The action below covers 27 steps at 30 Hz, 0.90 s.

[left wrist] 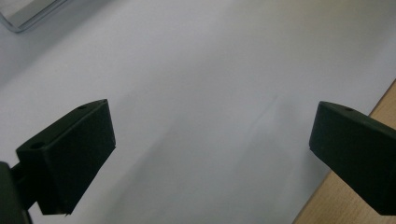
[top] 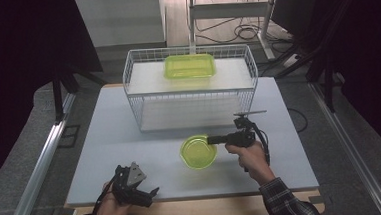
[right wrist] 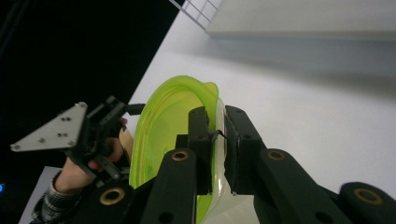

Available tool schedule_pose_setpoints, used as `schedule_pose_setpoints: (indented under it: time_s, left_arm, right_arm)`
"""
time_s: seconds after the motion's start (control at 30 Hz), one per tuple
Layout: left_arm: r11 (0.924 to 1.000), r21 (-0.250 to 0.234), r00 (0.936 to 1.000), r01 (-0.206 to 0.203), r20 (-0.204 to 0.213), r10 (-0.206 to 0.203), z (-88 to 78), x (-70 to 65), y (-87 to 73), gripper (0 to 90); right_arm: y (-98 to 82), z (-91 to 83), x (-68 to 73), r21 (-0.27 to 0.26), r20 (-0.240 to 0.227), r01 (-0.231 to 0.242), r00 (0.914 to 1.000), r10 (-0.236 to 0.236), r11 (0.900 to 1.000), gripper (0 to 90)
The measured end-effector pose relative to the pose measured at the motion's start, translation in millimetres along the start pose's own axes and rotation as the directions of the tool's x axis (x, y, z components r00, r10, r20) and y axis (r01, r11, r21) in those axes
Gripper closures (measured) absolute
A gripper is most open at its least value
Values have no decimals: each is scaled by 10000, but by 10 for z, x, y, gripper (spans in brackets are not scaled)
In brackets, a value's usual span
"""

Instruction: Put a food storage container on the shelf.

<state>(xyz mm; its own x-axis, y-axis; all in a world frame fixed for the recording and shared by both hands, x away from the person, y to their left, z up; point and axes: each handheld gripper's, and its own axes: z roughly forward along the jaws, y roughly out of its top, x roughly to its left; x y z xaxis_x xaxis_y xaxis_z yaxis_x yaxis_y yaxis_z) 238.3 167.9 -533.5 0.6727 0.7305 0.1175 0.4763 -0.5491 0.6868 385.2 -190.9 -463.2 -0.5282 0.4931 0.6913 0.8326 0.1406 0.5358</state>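
- Holding a green bowl (top: 198, 151) by its rim, my right gripper (top: 211, 140) sits near the middle of the worktop (top: 110, 142), in front of a wire basket (top: 190, 87).
- From the right gripper view the bowl (right wrist: 161, 135) shows more closely: my jaws are clamped on its thin wall, one pad inside and one outside, and the bowl stands tilted on edge in that view.
- That view also catches my left gripper (right wrist: 105, 135) farther off, with its grey three-cornered plate and my hand around it.
- My left gripper (top: 151, 194) rests at the near left corner in the high view, well apart from the bowl.
- The left gripper view tells what the high view cannot: its jaws stand wide apart with nothing between them, over bare worktop near the wooden edge (left wrist: 369, 116).
- The worktop is a pale grey-white sheet, smooth and matt, laid on a wooden board whose edge shows along the near side.
- Inside the basket, a rectangular green tub (top: 189, 66) sits on the upper white shelf (top: 149, 80).
- Around the worktop the room is dark, with a grey floor, metal rails at both sides and cables (top: 239, 29) lying beyond the basket.
- Both the bowl and the tub are translucent lime-green plastic, glossy; the bowl is round, with a small lip on its rim.
- The basket is white wire mesh with rounded corners.
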Motion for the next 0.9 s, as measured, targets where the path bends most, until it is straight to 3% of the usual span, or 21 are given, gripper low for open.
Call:
schedule_pose_setpoints:
  time_s: [0.4, 0.63, 0.9]
  left_arm:
    - [9998, -83, 9999, 156, -18, -156, -10, 13, 0, 1]
    - [9999, -61, 9999, 142, -4, -142, -7, 12, 1, 1]
    - [9999, -37, 9999, 128, 1, -128, -4, 11, 0, 1]
  right_arm:
    - [184, -157, 163, -457, -330, -7, 9995, -8, 9990, 814]
    - [324, -229, 304, -686, -277, 308, 9991, -327, 9972, 814]
    - [456, -285, 388, -943, -262, 321, 9991, -347, 9950, 814]
